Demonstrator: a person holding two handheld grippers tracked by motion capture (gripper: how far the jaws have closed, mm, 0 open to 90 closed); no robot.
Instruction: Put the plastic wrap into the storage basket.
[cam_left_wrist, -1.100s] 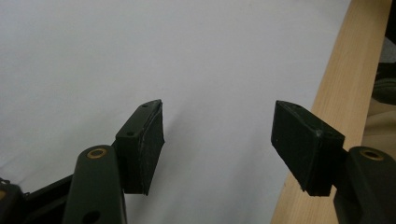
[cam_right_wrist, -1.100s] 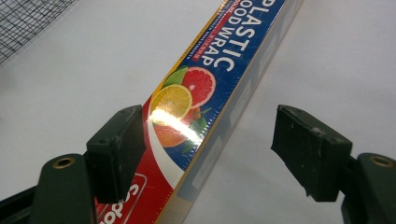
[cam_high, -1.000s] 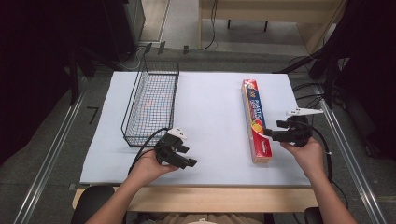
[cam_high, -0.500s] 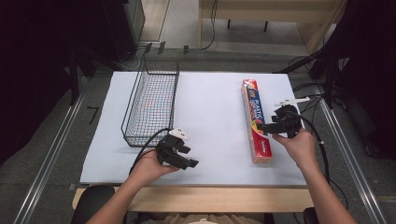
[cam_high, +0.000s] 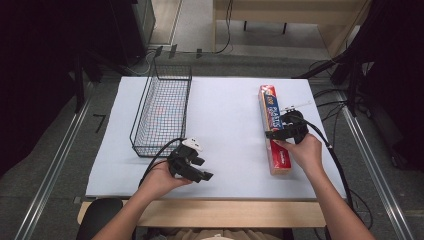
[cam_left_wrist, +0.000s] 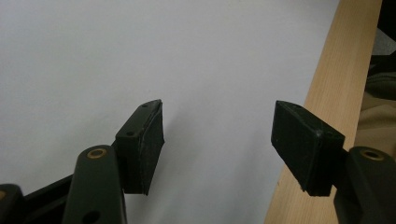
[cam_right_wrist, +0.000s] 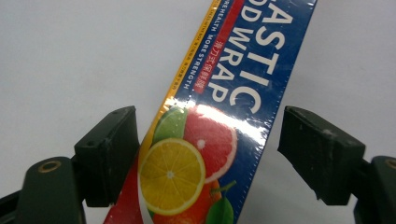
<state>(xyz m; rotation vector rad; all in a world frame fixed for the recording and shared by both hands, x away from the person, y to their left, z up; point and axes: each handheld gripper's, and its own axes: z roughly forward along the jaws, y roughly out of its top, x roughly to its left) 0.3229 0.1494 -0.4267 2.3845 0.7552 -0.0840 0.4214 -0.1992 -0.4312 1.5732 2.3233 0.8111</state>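
Blue-and-red cardboard fills the gap between the right claw's (cam_right_wrist: 205, 154) jaws: the plastic wrap box (cam_high: 274, 127) now lies between them, where 1 second ago that claw hung off to the box's right side, beyond its edge. It has swung in over the box's middle, so the grasp looks set up — the next move is likely a squeeze, then a lift.

In the right gripper view the jaws stand wide apart, 1 on each long side of the box. The left jaw sits just beside, perhaps touching, the yellow edge; the right jaw stays clear of the blue edge. The box runs at a slant between them, so the jaws are not square to it, and closing may twist it slightly.

Lying flat on the white table (cam_high: 225, 125), the box is well to the right of the wire basket (cam_high: 162, 110).

Near the basket's front corner, the left claw (cam_high: 197, 172) has hardly moved since then. Its jaws are spread with only bare table between them.
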